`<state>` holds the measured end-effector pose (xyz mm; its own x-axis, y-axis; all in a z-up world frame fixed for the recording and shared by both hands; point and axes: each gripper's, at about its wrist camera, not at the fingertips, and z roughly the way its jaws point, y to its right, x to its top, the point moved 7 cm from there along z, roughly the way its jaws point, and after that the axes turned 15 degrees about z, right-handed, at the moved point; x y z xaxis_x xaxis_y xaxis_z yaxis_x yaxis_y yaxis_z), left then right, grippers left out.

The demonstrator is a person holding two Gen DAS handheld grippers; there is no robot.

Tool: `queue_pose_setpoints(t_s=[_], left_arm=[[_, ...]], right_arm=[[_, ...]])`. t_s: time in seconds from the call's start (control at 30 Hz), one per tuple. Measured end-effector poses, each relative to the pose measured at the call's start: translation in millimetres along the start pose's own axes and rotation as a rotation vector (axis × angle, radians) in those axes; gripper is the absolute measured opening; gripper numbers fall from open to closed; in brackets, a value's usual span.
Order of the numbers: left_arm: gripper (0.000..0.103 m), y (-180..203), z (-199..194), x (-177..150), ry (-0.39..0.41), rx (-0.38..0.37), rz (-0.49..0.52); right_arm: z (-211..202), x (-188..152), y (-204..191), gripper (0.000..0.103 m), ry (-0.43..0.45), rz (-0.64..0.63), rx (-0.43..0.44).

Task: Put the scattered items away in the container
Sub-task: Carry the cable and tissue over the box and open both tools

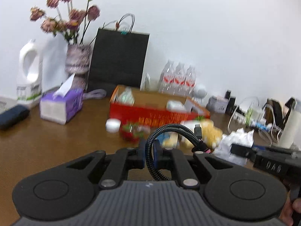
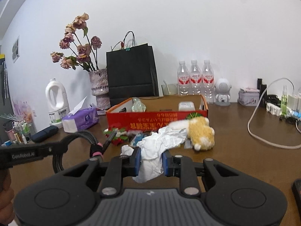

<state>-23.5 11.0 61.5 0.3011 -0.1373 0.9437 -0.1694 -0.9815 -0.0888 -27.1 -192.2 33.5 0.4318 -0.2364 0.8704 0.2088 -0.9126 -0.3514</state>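
Both grippers point slightly downward over the worktop [image 2: 235,160] — left gripper [image 1: 149,151] clenched on a braided cable [image 1: 176,127], right gripper [image 2: 151,161] grasping crumpled white tissue [image 2: 160,145].

My left gripper [image 1: 149,155] is clamped tight on a braided cable [image 1: 150,156], tilted slightly down. My right gripper [image 2: 151,162] is pinched on a crumpled white tissue [image 2: 154,150], also angled a bit down. Both sit side by side, each visible in the other's cam.
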Motion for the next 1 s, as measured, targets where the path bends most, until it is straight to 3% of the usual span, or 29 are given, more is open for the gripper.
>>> queue_pose_setpoints(t_s=[0.2,0.3,0.4,0.5,0.67,0.8,0.87,0.93,1.0], left_arm=[[0.008,-16.3,78.5,80.1,0.026,0.045,0.108],[0.009,-25.0,136.9,115.6,0.004,0.045,0.160],[0.009,-34.1,211.9,134.3,-0.085,0.010,0.167],[0.009,-36.7,286.6,132.7,-0.223,-0.033,0.175],[0.009,-46.5,382.3,108.6,-0.422,-0.024,0.191],[0.011,-50.0,421.5,89.5,-0.535,-0.051,0.217],[0.014,-53.1,428.9,81.1,-0.558,-0.030,0.224],[0.020,-56.4,429.9,74.2,-0.570,-0.030,0.208],[0.025,-59.0,428.3,73.0,-0.574,-0.039,0.190]], right_arm=[[51.3,73.2,-9.1,0.022,0.052,-0.009,0.032],[105.2,116.2,0.9,0.023,0.011,0.050,0.059],[164.9,153.1,15.4,0.023,-0.048,0.102,0.040],[227.7,178.9,30.5,0.023,-0.122,0.163,0.022],[331.1,178.4,42.8,0.022,-0.302,0.127,-0.055],[390.0,161.0,48.4,0.023,-0.425,0.098,-0.090],[409.5,150.2,48.1,0.029,-0.457,0.064,-0.129],[424.9,138.9,47.1,0.048,-0.490,0.026,-0.163],[429.2,132.1,44.9,0.054,-0.510,0.018,-0.162]])
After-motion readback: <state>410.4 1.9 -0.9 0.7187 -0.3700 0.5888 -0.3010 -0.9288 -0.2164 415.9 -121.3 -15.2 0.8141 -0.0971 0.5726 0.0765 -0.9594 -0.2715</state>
